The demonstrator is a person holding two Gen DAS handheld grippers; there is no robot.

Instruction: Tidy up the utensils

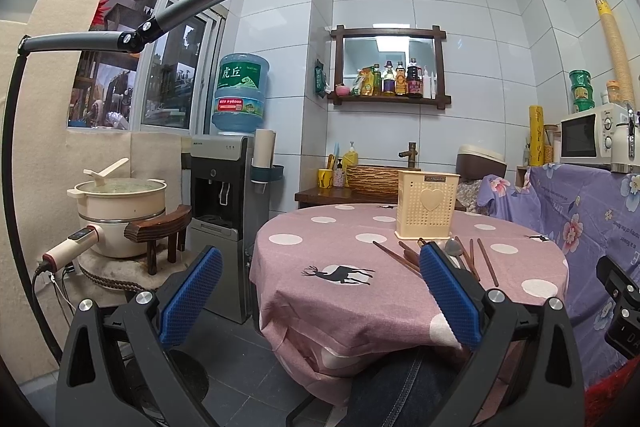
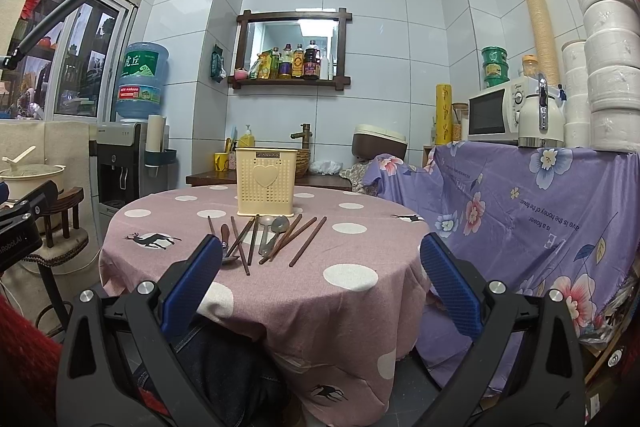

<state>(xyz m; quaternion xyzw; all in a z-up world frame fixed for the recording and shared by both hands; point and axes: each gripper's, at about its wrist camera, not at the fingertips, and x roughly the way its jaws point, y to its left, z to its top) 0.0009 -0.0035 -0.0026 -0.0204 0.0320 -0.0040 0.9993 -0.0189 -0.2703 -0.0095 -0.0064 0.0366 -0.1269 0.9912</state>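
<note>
Take the water dispenser (image 1: 218, 203) as your landmark: left of it you see a cream pot (image 1: 120, 211) on a stand, right of it a wall shelf of bottles (image 1: 390, 75), farther right a microwave (image 1: 588, 135) on purple floral cloth (image 2: 520, 211).

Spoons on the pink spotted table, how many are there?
3, all in front of the cream plastic basket: a wooden-handled metal spoon on the left, and two all-metal spoons side by side in the middle. The brown wooden chopsticks may hide more.
</note>
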